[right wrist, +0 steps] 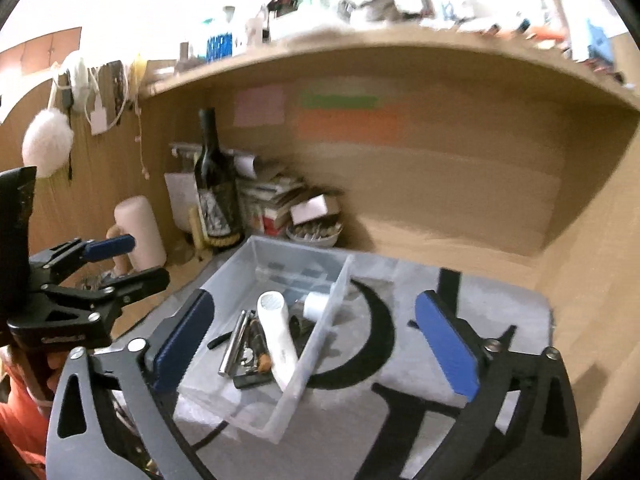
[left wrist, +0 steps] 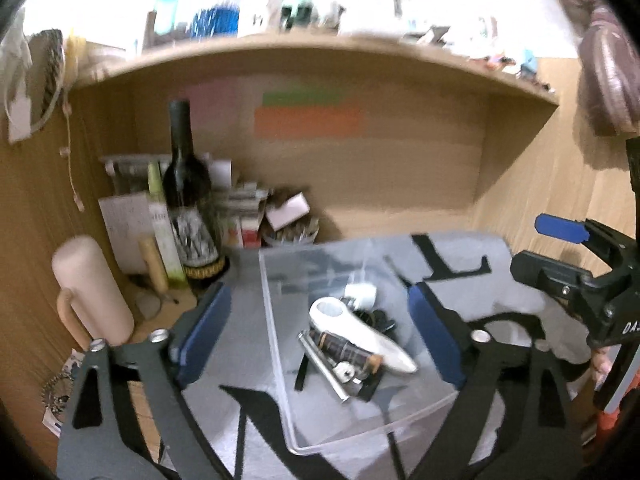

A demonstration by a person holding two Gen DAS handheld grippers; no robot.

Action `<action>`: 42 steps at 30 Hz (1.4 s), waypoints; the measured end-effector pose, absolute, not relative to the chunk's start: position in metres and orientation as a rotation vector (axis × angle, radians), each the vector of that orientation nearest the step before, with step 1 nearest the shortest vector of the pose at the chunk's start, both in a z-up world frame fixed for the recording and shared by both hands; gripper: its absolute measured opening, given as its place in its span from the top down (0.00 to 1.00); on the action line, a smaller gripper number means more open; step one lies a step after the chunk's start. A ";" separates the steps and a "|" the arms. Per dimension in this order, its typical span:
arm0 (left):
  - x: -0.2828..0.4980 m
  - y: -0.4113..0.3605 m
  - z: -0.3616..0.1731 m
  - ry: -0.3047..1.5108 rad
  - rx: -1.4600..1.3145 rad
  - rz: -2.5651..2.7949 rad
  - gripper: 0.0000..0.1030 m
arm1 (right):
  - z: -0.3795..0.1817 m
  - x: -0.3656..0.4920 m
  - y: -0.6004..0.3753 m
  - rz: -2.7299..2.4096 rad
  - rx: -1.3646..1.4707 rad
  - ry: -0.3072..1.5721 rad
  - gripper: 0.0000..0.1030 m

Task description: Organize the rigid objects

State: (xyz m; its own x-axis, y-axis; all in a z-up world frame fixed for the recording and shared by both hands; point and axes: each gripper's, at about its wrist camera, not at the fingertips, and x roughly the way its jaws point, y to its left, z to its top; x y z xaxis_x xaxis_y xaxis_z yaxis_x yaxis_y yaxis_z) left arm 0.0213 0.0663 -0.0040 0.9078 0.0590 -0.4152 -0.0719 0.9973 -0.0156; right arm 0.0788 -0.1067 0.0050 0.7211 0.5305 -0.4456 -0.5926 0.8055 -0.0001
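Observation:
A clear plastic bin (left wrist: pixel 276 320) (right wrist: pixel 224 276) rests on a grey cloth with black letters (left wrist: pixel 460 256) (right wrist: pixel 460 308). Inside lie a white handled tool (left wrist: pixel 360 332) (right wrist: pixel 278 328), a small white cylinder (left wrist: pixel 360 292) (right wrist: pixel 316 306), a metal rod (left wrist: pixel 324 368) (right wrist: pixel 234 342) and several small dark pieces. My left gripper (left wrist: pixel 320 332) hovers open above the bin, blue pads wide apart, nothing between them. My right gripper (right wrist: pixel 316 340) is open too, above the bin's right wall, empty. Each gripper shows in the other's view: the right one (left wrist: pixel 560 256) at the right edge, the left one (right wrist: pixel 120 264) at the left edge.
A dark wine bottle (left wrist: pixel 188 200) (right wrist: pixel 216 184), a pale pink jug (left wrist: pixel 90 292) (right wrist: pixel 140 232), stacked books (left wrist: pixel 244 216) (right wrist: pixel 272 200) and a small bowl (right wrist: pixel 314 232) crowd the wooden desk's back left corner. A cluttered shelf (left wrist: pixel 320 44) (right wrist: pixel 400 40) overhangs the desk.

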 end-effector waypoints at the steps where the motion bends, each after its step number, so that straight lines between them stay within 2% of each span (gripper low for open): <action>1: 0.018 0.062 -0.001 0.408 -0.026 0.068 0.06 | 0.007 0.073 -0.111 0.616 -0.143 0.428 0.00; 3: 0.009 0.052 0.005 0.370 -0.017 0.065 0.02 | 0.012 0.063 -0.119 0.597 -0.130 0.390 0.00; 12: -0.016 0.021 0.012 0.292 -0.019 0.006 0.00 | 0.018 0.029 -0.153 0.501 -0.072 0.293 0.00; 42: -0.022 0.016 0.007 0.296 -0.052 -0.023 0.00 | 0.013 0.017 -0.163 0.480 -0.032 0.307 0.00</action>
